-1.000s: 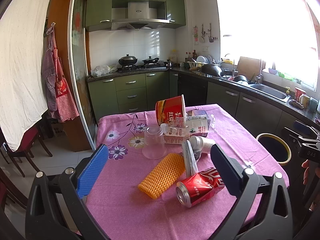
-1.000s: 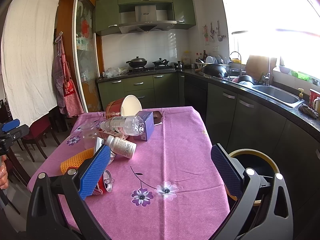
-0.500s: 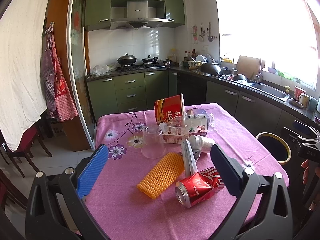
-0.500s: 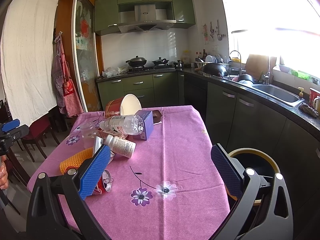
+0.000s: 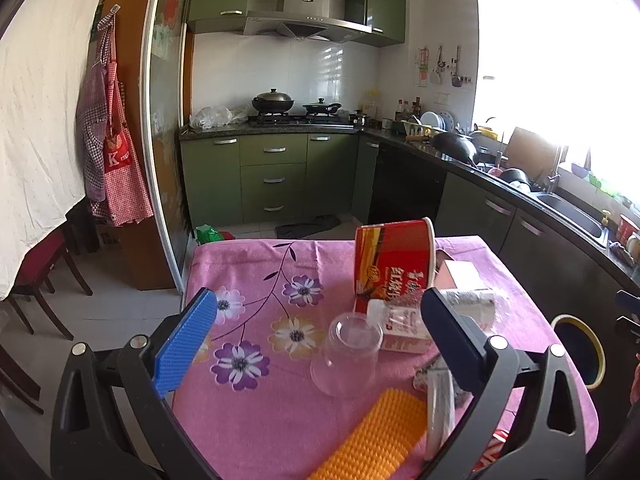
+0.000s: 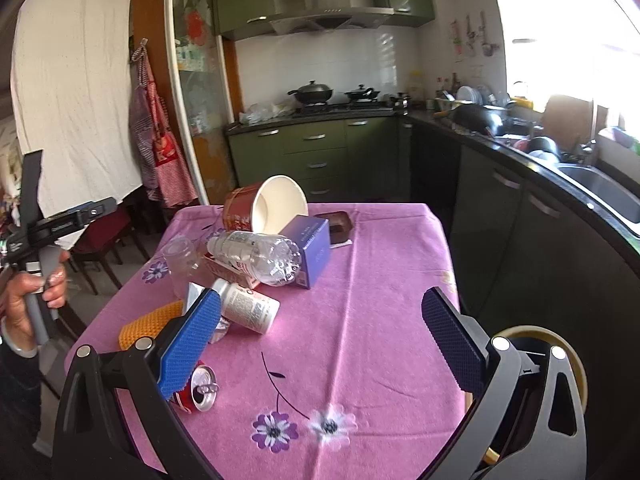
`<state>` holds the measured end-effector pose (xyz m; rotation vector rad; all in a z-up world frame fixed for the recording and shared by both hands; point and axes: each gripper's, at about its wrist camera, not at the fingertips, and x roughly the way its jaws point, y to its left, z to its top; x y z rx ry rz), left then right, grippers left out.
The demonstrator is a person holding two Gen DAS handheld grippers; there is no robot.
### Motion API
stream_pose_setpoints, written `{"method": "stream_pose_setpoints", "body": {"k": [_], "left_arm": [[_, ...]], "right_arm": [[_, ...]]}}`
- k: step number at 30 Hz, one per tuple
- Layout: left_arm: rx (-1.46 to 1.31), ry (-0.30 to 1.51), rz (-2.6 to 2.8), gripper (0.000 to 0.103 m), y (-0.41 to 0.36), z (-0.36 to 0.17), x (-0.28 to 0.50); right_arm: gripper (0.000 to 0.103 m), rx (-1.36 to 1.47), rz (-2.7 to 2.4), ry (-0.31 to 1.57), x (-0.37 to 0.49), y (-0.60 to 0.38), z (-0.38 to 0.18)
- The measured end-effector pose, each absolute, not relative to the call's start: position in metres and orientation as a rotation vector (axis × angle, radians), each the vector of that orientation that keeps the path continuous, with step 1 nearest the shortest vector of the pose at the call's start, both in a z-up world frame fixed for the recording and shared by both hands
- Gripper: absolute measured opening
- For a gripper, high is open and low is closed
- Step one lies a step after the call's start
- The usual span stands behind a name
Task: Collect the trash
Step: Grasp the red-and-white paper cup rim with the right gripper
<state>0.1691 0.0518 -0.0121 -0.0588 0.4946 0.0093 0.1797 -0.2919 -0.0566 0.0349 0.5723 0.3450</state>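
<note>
Trash lies on a pink flowered table (image 6: 372, 300). A red noodle tub (image 5: 394, 258) lies on its side at the far end, with a clear plastic bottle (image 6: 256, 256), a purple box (image 6: 312, 248), a white pill bottle (image 6: 248, 310) and a crushed red can (image 6: 196, 392) nearer. A clear upturned cup (image 5: 348, 354) and an orange ridged sleeve (image 5: 376, 436) lie close to my left gripper (image 5: 318, 342), which is open and empty above them. My right gripper (image 6: 320, 338) is open and empty over the table's near right part.
A dark trash bin with a yellow rim (image 6: 536, 364) stands on the floor right of the table; it also shows in the left wrist view (image 5: 580, 350). Green kitchen cabinets (image 5: 276, 176) and a counter with a sink (image 6: 600, 188) lie beyond. Chairs (image 5: 36, 276) stand at the left.
Both grippers moved forward over the table. The left one now hangs over the cup and orange sleeve; the can has slid almost out of its view. Both stay open.
</note>
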Motion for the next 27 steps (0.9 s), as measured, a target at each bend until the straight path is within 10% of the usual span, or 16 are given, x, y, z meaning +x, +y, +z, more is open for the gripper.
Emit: {"method": "stream_pose_setpoints", "body": {"k": [11, 27], "left_arm": [[-0.114, 0.522, 0.072, 0.097, 0.086, -0.055, 0.260], [-0.050, 0.535, 0.073, 0.097, 0.079, -0.072, 0.274]], "right_arm": [[0.098, -0.013, 0.556, 0.696, 0.361, -0.256, -0.067], [0.066, -0.326, 0.816, 0.835, 0.532, -0.155, -0.129]]}}
